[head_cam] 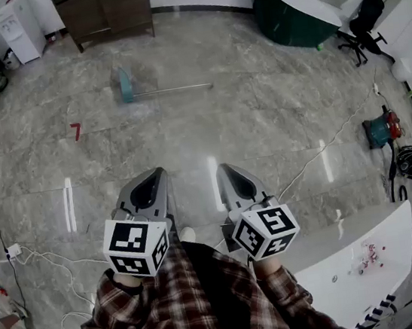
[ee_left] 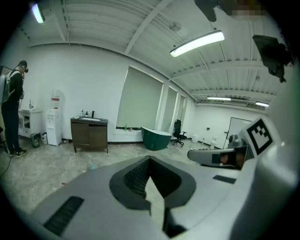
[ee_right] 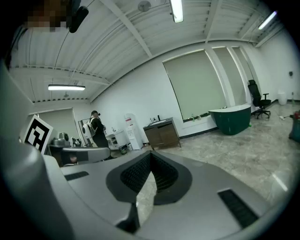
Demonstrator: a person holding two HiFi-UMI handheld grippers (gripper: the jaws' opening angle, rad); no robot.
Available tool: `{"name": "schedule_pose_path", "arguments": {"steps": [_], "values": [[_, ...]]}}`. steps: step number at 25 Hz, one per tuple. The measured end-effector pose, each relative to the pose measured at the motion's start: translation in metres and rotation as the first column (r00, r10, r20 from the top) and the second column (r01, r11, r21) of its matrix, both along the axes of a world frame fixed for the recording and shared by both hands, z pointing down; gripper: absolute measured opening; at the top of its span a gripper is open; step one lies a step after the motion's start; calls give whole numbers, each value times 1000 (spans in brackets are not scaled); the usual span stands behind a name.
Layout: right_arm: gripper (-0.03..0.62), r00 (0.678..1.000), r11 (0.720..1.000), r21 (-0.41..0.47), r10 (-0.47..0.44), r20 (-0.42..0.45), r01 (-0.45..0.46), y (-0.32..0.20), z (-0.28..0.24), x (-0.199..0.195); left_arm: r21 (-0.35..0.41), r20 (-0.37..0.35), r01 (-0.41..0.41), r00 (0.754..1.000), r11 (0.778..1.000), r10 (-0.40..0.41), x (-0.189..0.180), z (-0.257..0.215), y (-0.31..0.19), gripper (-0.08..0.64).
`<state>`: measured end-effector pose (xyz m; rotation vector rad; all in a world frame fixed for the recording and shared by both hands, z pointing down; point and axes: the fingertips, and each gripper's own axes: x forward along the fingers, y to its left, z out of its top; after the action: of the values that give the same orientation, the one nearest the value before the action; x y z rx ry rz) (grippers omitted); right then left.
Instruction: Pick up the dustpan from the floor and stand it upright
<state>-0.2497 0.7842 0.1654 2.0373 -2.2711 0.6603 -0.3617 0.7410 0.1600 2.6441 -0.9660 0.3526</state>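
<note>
The dustpan (head_cam: 127, 86) lies flat on the marble floor far ahead of me, its teal pan at the left and its long grey handle (head_cam: 176, 89) stretching to the right. In the left gripper view it is only a small teal patch (ee_left: 92, 165) just above the jaws. My left gripper (head_cam: 157, 176) and right gripper (head_cam: 224, 171) are held side by side close to my body, well short of the dustpan. Each has its jaws together at the tips with nothing between them, as the left gripper view (ee_left: 149, 160) and right gripper view (ee_right: 150, 155) show.
A brown cabinet (head_cam: 104, 11) and a water dispenser (head_cam: 19, 26) stand at the far wall. A green tub (head_cam: 288, 19) and an office chair (head_cam: 361, 24) are far right. Cables (head_cam: 29, 257) trail at the left, a white table (head_cam: 355, 253) is near right. A person (ee_left: 11, 110) stands far left.
</note>
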Motion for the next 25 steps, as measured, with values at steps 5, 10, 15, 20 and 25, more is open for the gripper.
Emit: {"name": "schedule_pose_path", "arguments": {"steps": [5, 10, 15, 20, 25], "values": [[11, 1000, 1000, -5, -10, 6, 10, -36, 4, 7, -5, 7, -2, 1000, 1000, 2, 10, 6, -32, 2], [11, 1000, 1000, -3, -14, -3, 14, -94, 5, 18, 1, -2, 6, 1000, 1000, -6, 19, 7, -93, 2], [11, 1000, 1000, 13, 2, -22, -2, -163, -2, 31, 25, -17, 13, 1000, 1000, -12, 26, -2, -170, 2], [11, 999, 999, 10, 36, -16, -36, -225, -1, 44, 27, -15, 3, 1000, 1000, -3, 30, -2, -235, 1], [11, 998, 998, -7, 65, -11, -65, -270, 12, 44, 11, -7, -11, 1000, 1000, 11, 30, 8, -285, 2]]}}
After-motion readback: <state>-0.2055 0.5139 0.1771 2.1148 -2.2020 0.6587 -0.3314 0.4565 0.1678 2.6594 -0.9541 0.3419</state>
